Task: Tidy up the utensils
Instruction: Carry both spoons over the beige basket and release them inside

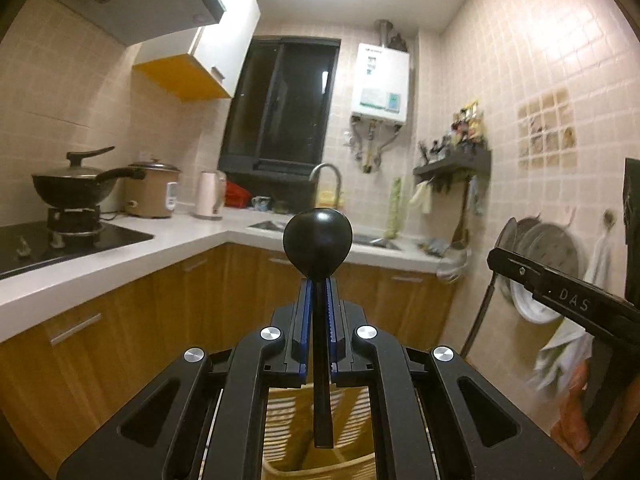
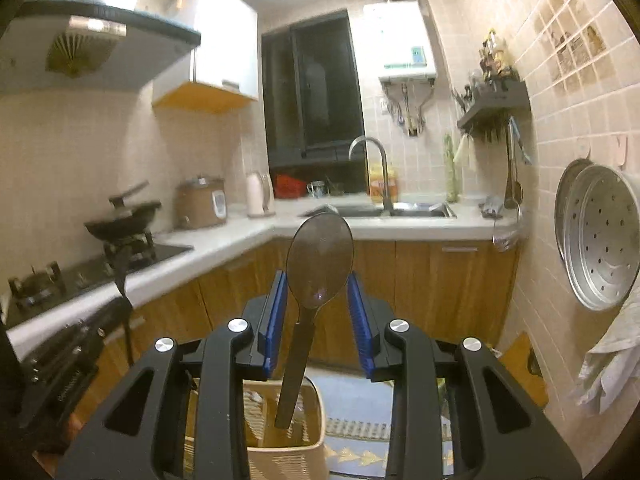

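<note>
The left gripper [image 1: 318, 308] has its fingers clamped on the thin handle of a black ladle [image 1: 318, 240], bowl at frame centre. The right gripper [image 2: 316, 304] carries a dark serving spoon [image 2: 320, 260] between blue fingers [image 2: 274, 320] that stand partly apart; whether they truly pinch its neck is hard to tell. Both handles hang over the cream slatted basket [image 2: 280, 456] at the bottom of each frame, so lowering each one straight, handle first, and letting go only once the tip sits inside the rim seems best.

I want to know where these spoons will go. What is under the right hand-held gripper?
A beige slatted basket stands below the right hand-held gripper; the spoon handle hangs over its opening. Its contents are unclear.
</note>
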{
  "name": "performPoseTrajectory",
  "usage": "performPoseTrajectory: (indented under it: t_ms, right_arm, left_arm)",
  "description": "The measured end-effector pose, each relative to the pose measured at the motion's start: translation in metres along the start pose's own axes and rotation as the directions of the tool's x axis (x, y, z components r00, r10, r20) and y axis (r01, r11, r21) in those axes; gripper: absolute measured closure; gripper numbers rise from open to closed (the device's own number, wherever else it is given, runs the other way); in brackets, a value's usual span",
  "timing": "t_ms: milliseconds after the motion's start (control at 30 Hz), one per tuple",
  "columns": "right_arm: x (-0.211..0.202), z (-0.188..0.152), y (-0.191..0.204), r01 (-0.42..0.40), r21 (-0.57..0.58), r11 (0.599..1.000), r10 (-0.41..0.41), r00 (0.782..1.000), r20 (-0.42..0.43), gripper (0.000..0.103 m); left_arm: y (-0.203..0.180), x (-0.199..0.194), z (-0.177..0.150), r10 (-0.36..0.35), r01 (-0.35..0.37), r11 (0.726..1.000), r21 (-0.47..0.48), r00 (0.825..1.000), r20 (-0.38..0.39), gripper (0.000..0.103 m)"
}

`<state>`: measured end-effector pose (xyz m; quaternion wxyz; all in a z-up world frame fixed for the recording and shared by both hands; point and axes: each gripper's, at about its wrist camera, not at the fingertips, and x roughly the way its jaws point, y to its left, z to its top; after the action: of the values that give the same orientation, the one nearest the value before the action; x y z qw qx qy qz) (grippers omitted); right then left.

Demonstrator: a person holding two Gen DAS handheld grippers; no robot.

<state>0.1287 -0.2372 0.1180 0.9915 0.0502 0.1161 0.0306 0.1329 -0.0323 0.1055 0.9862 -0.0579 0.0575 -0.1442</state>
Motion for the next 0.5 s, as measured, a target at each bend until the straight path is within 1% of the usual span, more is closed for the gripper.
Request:
performPoseTrajectory:
  t_ms: [67,200,333,500]
  right_arm:
    - [0.011,-0.01,0.0,0.003,-0.006,1.0,-0.003,1.0,-0.03,0.075]
    - [0.017,-0.028,0.001,0.006,-0.006,1.0,-0.006,0.999,-0.047,0.075]
    - [0.02,-0.035,0.003,-0.009,-0.008,1.0,0.009,0.997,-0.074,0.075]
    - [0.016,-0.04,0.003,-0.067,0.016,0.998,0.069,0.991,-0.112,0.074]
  left_arm:
    - [0.004,0.007,-0.01,0.03,-0.03,1.0,0.006,0.999,-0.017,0.098]
    - [0.013,0.015,-0.02,0.046,-0.047,0.998,-0.028,0.998,-0.046,0.098]
    - [0.017,0.017,-0.023,0.045,-0.047,0.998,-0.037,0.997,-0.063,0.098]
    - [0.015,0.009,-0.023,0.034,-0.036,0.999,-0.017,0.997,-0.069,0.095]
